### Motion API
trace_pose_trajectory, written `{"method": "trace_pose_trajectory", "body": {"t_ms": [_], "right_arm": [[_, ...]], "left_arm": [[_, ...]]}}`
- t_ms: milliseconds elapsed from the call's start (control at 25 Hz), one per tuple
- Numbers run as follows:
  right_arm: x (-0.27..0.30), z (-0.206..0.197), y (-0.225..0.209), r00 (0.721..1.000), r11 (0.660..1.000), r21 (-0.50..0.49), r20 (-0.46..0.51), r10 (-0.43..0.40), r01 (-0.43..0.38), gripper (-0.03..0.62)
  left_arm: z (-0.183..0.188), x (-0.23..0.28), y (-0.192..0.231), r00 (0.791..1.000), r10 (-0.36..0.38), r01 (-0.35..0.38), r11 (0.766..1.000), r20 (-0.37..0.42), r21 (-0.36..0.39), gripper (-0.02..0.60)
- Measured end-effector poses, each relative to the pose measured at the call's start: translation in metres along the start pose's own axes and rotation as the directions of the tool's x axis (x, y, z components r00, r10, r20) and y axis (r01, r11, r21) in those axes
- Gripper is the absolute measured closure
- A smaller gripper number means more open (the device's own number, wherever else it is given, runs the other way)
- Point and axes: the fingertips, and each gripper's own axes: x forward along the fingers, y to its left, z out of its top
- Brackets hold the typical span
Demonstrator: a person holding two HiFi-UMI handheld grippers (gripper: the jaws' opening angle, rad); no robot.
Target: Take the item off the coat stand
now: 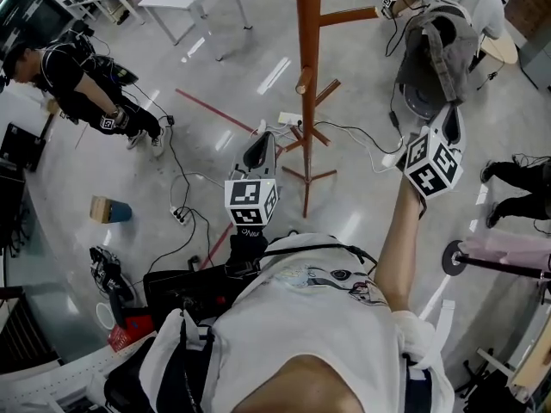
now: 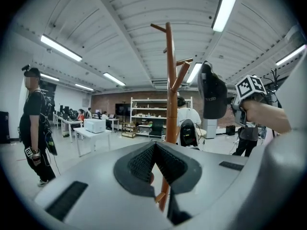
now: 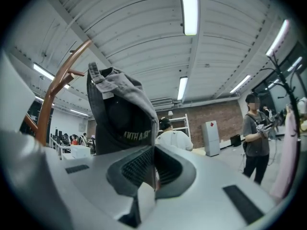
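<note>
Grey cap (image 3: 120, 114) sits pinched by its edge in the right gripper's (image 3: 153, 152) tight jaws, just right of the coat stand (image 1: 307, 76), seemingly clear of its peg; left gripper (image 2: 154, 152) closed, empty.

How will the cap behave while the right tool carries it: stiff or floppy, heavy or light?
Probably floppy: the cap shows soft folds near the edge pinched in the right tool. Likely light, since that narrow pinch alone holds it, apart from the coat stand. Its free part may swing when moved.
</note>
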Motion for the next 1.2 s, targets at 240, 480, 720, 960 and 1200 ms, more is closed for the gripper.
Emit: {"method": "trace_pose_trajectory", "body": {"t_ms": [240,480,720,960,1200], "right_arm": [[-0.026,-0.031,-0.017,0.998,0.999,-0.038,-0.063,0.016,-0.019,0.574],[-0.053,-0.057,-0.013,0.992,0.996,-0.068,-0.11,0.054,-0.062,0.574],[-0.073,-0.079,0.006,0.983,0.991,-0.043,-0.138,0.122,-0.129,0.574],[-0.087,-0.077,0.025,0.974,0.979,-0.044,-0.112,0.195,-0.201,0.574],[-0.09,-0.074,0.025,0.974,0.978,-0.042,-0.106,0.199,-0.204,0.574]], "left_arm": [[0.006,0.0,0.018,0.998,0.055,-0.055,0.998,0.011,-0.004,0.578],[0.017,0.008,-0.002,0.999,0.006,-0.006,1.0,0.045,0.018,0.578],[0.026,0.015,-0.031,0.995,-0.066,0.063,0.997,0.069,0.042,0.578],[0.037,0.018,-0.038,0.99,-0.097,0.091,0.994,0.1,0.06,0.578],[0.042,0.019,-0.041,0.99,-0.099,0.093,0.994,0.099,0.059,0.578]]}}
